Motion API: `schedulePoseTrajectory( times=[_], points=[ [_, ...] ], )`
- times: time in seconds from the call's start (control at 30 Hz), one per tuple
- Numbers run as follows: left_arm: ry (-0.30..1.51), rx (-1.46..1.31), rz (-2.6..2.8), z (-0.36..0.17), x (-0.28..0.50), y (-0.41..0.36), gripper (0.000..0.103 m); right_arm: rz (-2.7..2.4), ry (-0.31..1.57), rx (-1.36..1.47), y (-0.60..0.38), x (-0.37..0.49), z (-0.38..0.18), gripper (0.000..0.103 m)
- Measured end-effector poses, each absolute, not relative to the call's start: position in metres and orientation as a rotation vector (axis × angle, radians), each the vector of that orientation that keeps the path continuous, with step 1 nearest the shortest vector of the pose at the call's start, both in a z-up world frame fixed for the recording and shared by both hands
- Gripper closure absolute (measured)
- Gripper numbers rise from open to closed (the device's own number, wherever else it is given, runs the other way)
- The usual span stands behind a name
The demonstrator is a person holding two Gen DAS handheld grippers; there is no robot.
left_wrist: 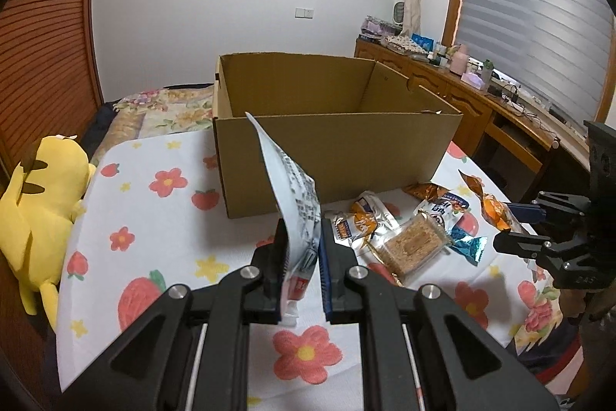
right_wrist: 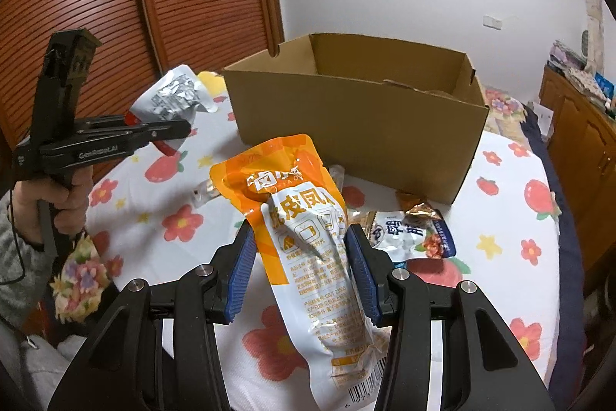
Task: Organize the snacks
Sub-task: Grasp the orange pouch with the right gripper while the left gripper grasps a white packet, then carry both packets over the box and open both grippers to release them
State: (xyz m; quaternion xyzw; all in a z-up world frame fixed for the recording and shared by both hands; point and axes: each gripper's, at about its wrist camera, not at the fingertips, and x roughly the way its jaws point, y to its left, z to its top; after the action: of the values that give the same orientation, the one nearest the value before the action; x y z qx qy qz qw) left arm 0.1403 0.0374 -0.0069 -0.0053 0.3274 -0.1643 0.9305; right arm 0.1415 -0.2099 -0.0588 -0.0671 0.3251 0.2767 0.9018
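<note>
In the left wrist view my left gripper (left_wrist: 302, 257) is shut on the lower end of a white and silver snack packet (left_wrist: 292, 180), which stands up in front of the open cardboard box (left_wrist: 335, 149). The same gripper (right_wrist: 169, 133) and silver packet (right_wrist: 173, 95) show at the left of the right wrist view, above the table. My right gripper (right_wrist: 304, 272) is shut on an orange and white snack packet (right_wrist: 308, 237) just above the cloth, near the box (right_wrist: 346, 126). Loose snacks lie before the box: a clear packet with a brown cake (left_wrist: 419, 241) and a blue and white packet (right_wrist: 415, 234).
The round table (left_wrist: 154, 218) has a cloth with flowers and strawberries. A yellow plush toy (left_wrist: 34, 210) lies at its left edge. A wooden sideboard (left_wrist: 462, 99) with clutter stands far right, and slatted wooden doors (right_wrist: 115, 6) stand at the left. A person's hand (right_wrist: 65, 203) holds the left gripper's handle.
</note>
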Motion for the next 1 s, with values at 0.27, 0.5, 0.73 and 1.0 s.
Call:
schedulePoseTrajectory(
  times=[0.27,0.5,0.73,1.0],
  points=[
    [0.642,0.006,-0.338,0.004,0.139,0.032,0.092,0.559,0.660,-0.125,-0.216,0.143,-0.053,0.055],
    [0.594,0.037,-0.344,0.030,0.155,0.026,0.092,0.557,0.603,-0.147,-0.214,0.152,-0.026,0.055],
    [0.566,0.038,-0.344,0.052,0.186,0.024,0.092,0.556,0.514,-0.197,-0.201,0.173,0.018,0.055],
    [0.584,0.051,-0.313,0.053,0.216,0.023,0.092,0.543,0.475,-0.235,-0.182,0.203,0.040,0.055]
  ],
)
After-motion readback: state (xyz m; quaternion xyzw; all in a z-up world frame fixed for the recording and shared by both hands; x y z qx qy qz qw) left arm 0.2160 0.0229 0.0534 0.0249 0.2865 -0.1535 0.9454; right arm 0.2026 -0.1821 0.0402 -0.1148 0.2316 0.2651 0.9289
